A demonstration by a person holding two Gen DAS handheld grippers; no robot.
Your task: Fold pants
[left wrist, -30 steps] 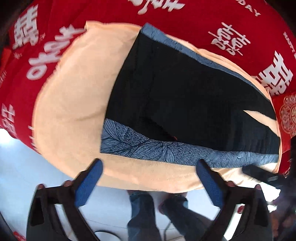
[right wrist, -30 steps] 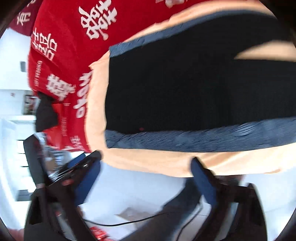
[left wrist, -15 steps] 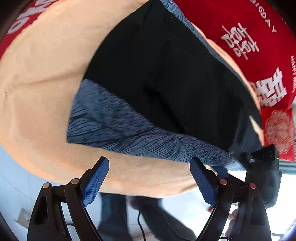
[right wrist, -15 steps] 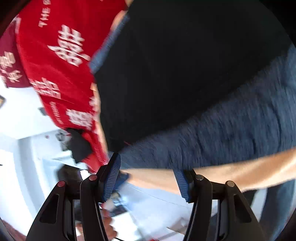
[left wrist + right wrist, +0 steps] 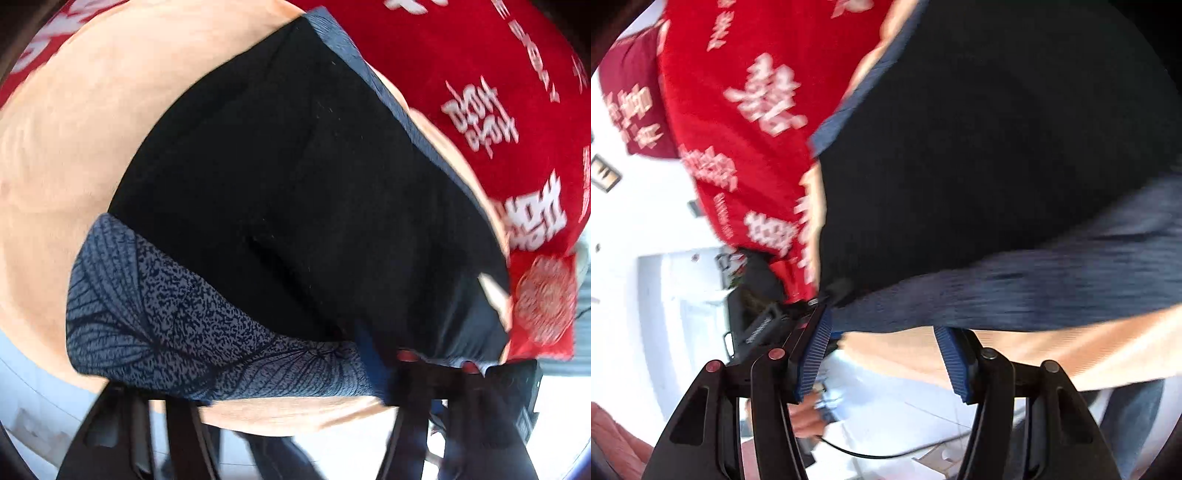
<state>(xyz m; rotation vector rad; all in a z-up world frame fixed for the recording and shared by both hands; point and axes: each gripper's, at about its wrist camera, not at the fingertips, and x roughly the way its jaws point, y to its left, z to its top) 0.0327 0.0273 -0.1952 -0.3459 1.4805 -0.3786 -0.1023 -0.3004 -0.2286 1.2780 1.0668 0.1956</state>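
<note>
The left gripper (image 5: 273, 373) sits at the near hem of the pants (image 5: 295, 184). Its jaws have just been closing with the patterned band (image 5: 166, 314) between them. Cloth drapes over 1 finger and hides its pad. The other blue pad (image 5: 369, 354) presses into fabric bunched against it, so I judge this claw clamped on the band, not merely around it.

The pants lie flat on a peach cloth (image 5: 74, 129), which covers a red cloth (image 5: 461, 55) printed with white characters. The black body stretches away from both claws to a 2nd blue strip at the far edge. The near band runs sideways, from the left claw across to the right one, so its long axis is crosswise to the way the fingers point.

The right gripper (image 5: 882, 350) is at the other end of that band, by its corner. Its 2 ribbed pads (image 5: 812, 354) stand apart. The band's lower edge lies just above the fingertips, and the peach cloth shows in the gap. No pad presses on fabric, though blur makes the corner itself hard to read.

The coming move turns on this. The hem lies just ahead of the right claw, so it needs a short push forward and a pinch before the 2 ends can rise together. The fold would then go away from the person, over the black body toward the far strip. Lifting with only the left end held would skew the band.
</note>
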